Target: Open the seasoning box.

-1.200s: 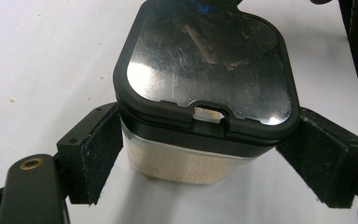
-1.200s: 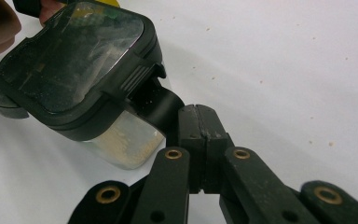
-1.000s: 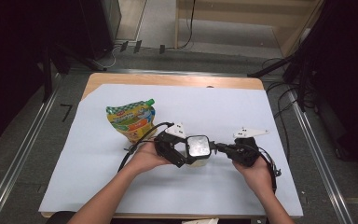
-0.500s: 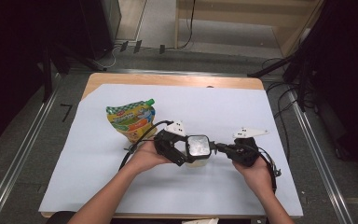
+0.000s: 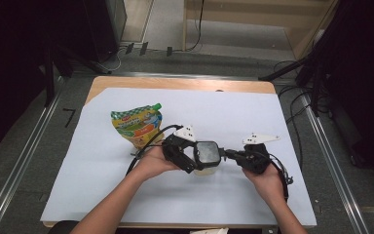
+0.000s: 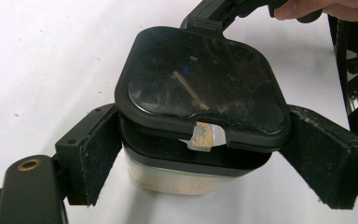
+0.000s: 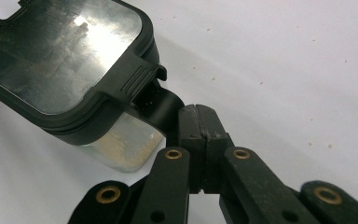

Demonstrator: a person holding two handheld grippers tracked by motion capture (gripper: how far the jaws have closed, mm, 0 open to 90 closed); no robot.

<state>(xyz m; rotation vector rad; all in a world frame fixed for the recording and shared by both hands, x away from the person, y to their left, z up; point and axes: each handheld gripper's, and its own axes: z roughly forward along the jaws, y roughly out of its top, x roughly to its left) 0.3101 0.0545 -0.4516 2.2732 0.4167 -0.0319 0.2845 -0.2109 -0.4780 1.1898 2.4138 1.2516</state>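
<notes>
The jar (image 5: 205, 157) stands near the table's (image 5: 253, 87) middle, a pouch (image 5: 137, 125) at its 10 o'clock. The left gripper (image 6: 200, 154) clamps the jar's sides. The right gripper (image 7: 196, 112), jaws together, pinches the lid's latch (image 7: 161, 105) from 3 o'clock.

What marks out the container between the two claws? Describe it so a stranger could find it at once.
Start at the white sheet covering the table, then look near its front middle, where the person's two hands meet. There stands a small square container with a dark lid with rounded corners, and a clear body with pale powder inside. Its neighbour, the bright green and orange pouch, lies flat to its left.
</notes>
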